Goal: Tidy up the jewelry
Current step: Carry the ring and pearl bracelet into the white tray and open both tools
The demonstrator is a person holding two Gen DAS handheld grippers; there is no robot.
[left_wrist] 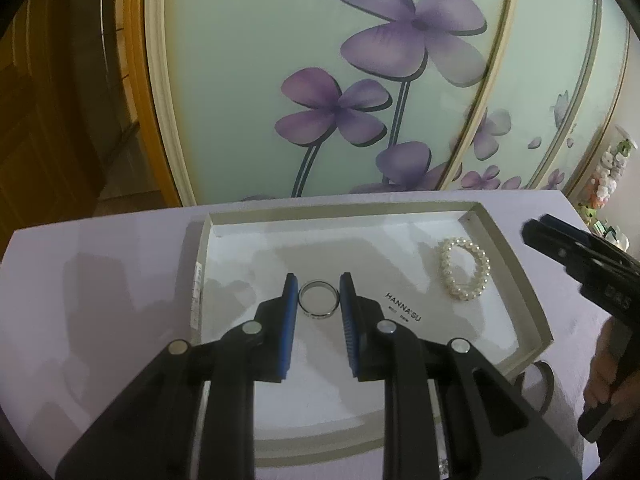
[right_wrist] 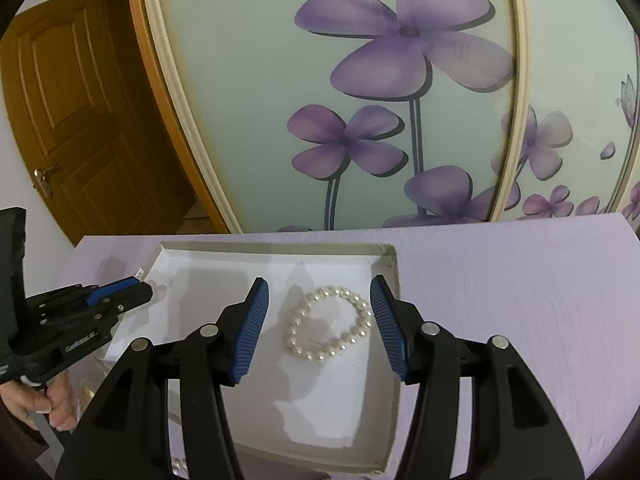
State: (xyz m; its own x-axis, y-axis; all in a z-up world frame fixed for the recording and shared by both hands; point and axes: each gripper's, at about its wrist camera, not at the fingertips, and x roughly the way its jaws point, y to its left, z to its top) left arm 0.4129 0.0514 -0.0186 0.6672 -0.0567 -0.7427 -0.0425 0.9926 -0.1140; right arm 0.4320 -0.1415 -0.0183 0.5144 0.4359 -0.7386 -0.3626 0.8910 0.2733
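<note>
Item 1: ring [left_wrist: 319, 294]. A plain metal band, silver-grey, standing between the blue pads of the left gripper [left_wrist: 319, 298] over the floor of the shallow white box lid [left_wrist: 514, 276]. The pads sit close at either side of the band; whether they press on it or merely flank it cannot be told. Likely handling: light, rigid, smooth, and so prone to slip or spring sideways out of a pinch. Best taken across its outer edge, with the ribbed pads square to the band.

Item 2: pearl bracelet [right_wrist: 329, 326]. A loop of white beads, apparently doubled in the left wrist view, lying flat in the same lid toward its right wall. The right gripper [right_wrist: 320, 320] stands about half open, its pads to either side of the loop and clear of it; nothing is held. Likely handling: light, limp as a whole though each bead is hard and glossy; it will sag and may roll under the pads. Best taken across one side of the strand, not across the whole loop.

Item 3: a dark round object [left_wrist: 540, 380], partly hidden behind the lid's near right corner on the lilac table [right_wrist: 520, 300]; unidentified.
</note>
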